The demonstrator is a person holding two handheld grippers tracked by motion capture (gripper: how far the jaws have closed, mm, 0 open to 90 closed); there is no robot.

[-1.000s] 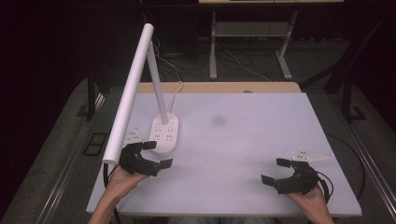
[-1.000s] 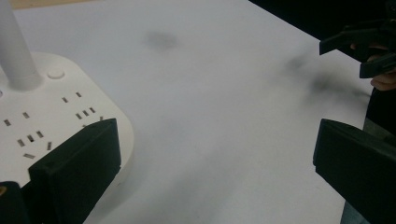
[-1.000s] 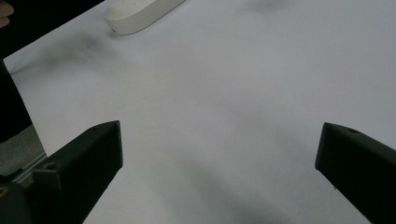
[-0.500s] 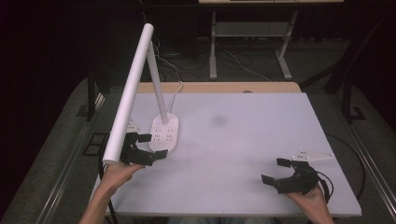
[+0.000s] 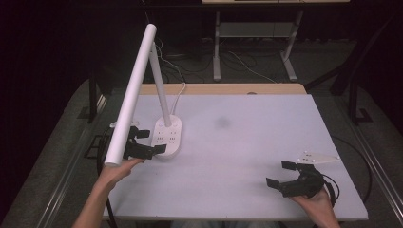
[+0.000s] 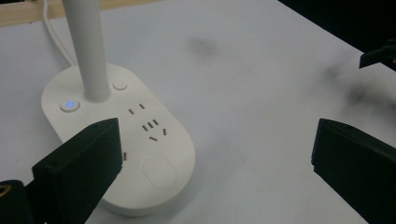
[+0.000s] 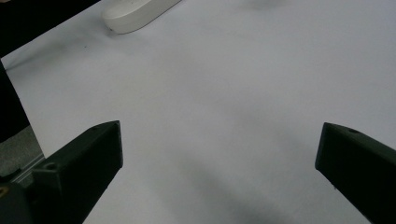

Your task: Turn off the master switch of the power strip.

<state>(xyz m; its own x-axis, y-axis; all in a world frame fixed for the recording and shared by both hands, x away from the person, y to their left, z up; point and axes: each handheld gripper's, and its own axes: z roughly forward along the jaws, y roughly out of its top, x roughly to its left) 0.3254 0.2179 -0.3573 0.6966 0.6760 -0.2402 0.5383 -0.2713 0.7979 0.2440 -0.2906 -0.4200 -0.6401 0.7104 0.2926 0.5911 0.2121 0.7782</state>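
Counter [image 5: 247, 137]: white, wide, mostly bare.
Lamp [image 5: 167, 135]: far left, oval base with a lit button [image 6: 68, 104].
Left tool [image 5: 146, 148]: released, just beside base; should descend squarely over the button.
Right tool [image 5: 284, 176]: released, idle near right.

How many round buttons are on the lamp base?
2. A lit blue button sits left of the lamp post; a plain white button sits right of it. The left gripper may hide others.

The lamp base [image 5: 167, 137] and its slanted lamp head [image 5: 131, 95] block the table's [image 5: 247, 123] left edge; the middle, far-right corner and near edge lie open.
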